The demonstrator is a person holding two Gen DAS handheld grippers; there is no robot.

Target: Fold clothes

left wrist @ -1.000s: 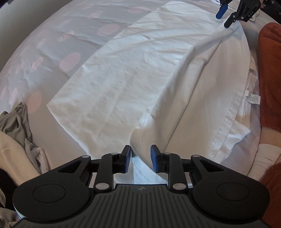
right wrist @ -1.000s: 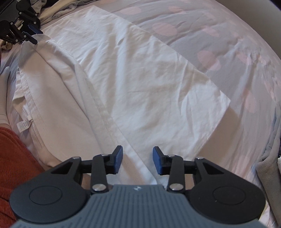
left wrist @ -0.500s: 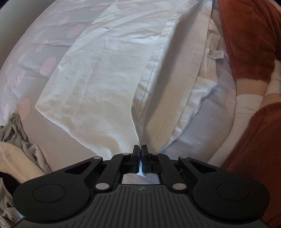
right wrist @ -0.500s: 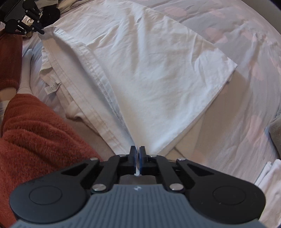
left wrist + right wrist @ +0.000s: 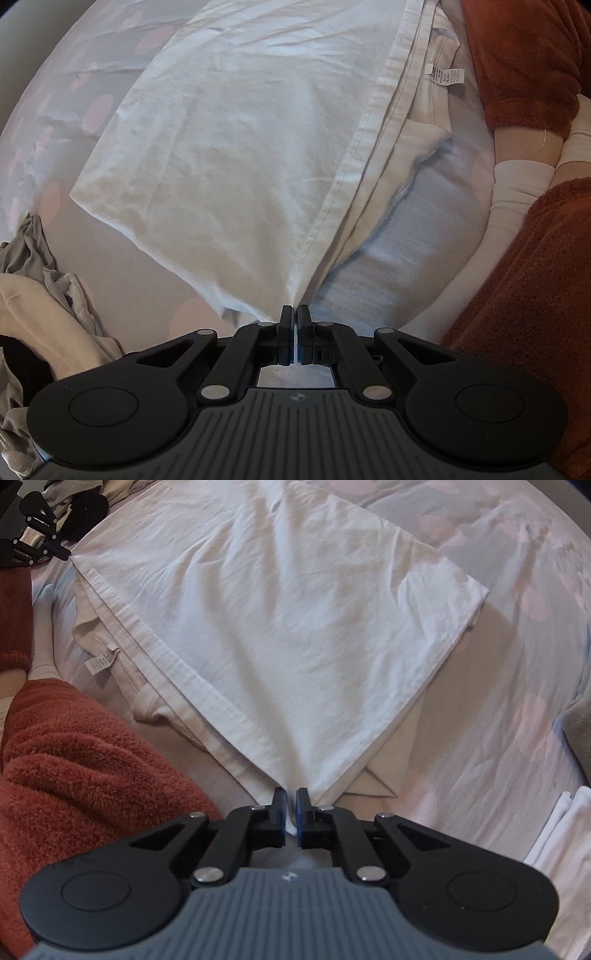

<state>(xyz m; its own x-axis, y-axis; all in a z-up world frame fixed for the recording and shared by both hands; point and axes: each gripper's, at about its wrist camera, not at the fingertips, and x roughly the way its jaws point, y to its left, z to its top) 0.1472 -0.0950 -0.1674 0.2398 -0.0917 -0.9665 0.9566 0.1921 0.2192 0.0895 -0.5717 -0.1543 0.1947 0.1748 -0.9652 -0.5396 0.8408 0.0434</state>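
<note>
A white shirt [image 5: 236, 147] lies spread on the bed, its hemmed lower half folded up over the rest. My left gripper [image 5: 294, 308] is shut on one hem corner, and the cloth runs taut from its pads. My right gripper [image 5: 290, 792] pinches the other hem corner of the shirt [image 5: 288, 620]; its jaws are opening slightly, with a small gap showing and cloth bunched between the blue pads. The left gripper [image 5: 61, 554] also shows at the top left of the right wrist view. A care label [image 5: 101, 661] sticks out from the lower layer.
The bedsheet [image 5: 517, 590] is pale with pink spots. A person's rust-red fleece garment [image 5: 517, 295] and white sock [image 5: 517, 184] sit beside the shirt. A heap of grey and beige clothes [image 5: 37, 277] lies left. Folded white cloth [image 5: 565, 849] sits at the right edge.
Both grippers went from open to closed on the hem corners, and the folded edge was drawn toward the near side. The right jaws have since parted a little.
</note>
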